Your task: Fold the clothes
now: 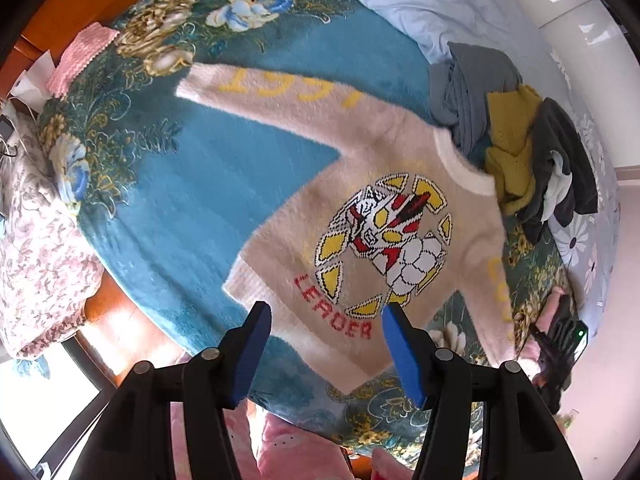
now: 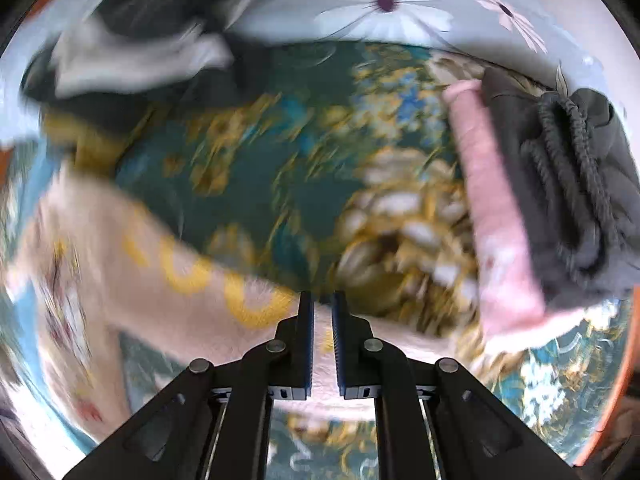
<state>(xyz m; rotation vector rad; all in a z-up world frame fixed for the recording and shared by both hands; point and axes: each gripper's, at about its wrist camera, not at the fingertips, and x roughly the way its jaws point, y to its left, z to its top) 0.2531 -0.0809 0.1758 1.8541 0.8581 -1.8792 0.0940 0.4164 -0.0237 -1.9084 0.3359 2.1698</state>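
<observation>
A fluffy cream sweater (image 1: 360, 208) lies front-up on the teal floral blanket (image 1: 224, 184). It shows a red, yellow and white emblem, red lettering near the hem and yellow digits on the spread-out sleeve (image 1: 280, 88). My left gripper (image 1: 325, 312) hovers open just above the hem, holding nothing. The other sleeve (image 2: 192, 280), with yellow letters, runs to my right gripper (image 2: 323, 300), whose fingers are closed on its cuff end; this view is motion-blurred. In the left wrist view the right gripper (image 1: 560, 340) appears at the sleeve's far end.
A loose heap of grey, mustard and dark clothes (image 1: 516, 140) sits by the sweater's collar. Folded pink (image 2: 496, 216) and dark grey (image 2: 568, 184) garments are stacked to the right of my right gripper. A daisy-print sheet (image 2: 384, 0) borders the blanket. A floral quilt (image 1: 36, 240) lies at the left.
</observation>
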